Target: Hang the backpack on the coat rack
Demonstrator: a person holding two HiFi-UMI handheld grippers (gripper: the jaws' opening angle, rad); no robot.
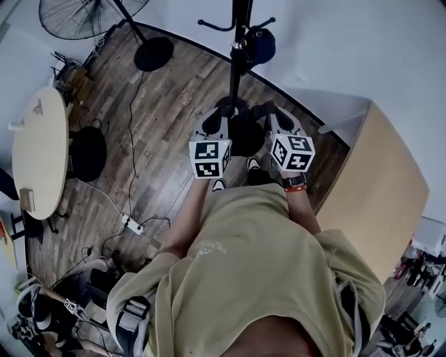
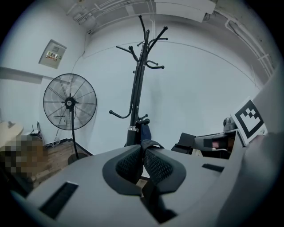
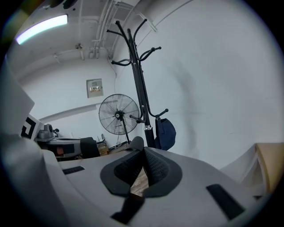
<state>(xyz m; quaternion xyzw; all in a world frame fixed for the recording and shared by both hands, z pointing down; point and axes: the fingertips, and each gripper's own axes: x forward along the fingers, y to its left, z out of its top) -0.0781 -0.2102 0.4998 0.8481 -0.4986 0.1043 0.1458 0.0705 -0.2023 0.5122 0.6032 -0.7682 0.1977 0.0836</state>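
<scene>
The black coat rack point(image 1: 237, 63) stands straight ahead by the white wall, with its curved hooks high up in the left gripper view point(image 2: 138, 80) and the right gripper view point(image 3: 140, 84). A dark blue item point(image 1: 261, 45) hangs on a low hook. My left gripper point(image 1: 212, 122) is shut on a black strap point(image 2: 150, 143) that loops over its jaws. My right gripper point(image 1: 279, 118) is shut too, with a dark strap end point(image 3: 136, 143) sticking out above its jaws. Both are held side by side in front of the rack's base. The backpack's body is hidden.
A standing fan point(image 1: 83, 14) is at the far left, its round base point(image 1: 153, 54) on the wooden floor. A round pale table point(image 1: 42, 150) is at the left and a wooden cabinet point(image 1: 380, 188) at the right. A power strip point(image 1: 131, 224) and cables lie on the floor.
</scene>
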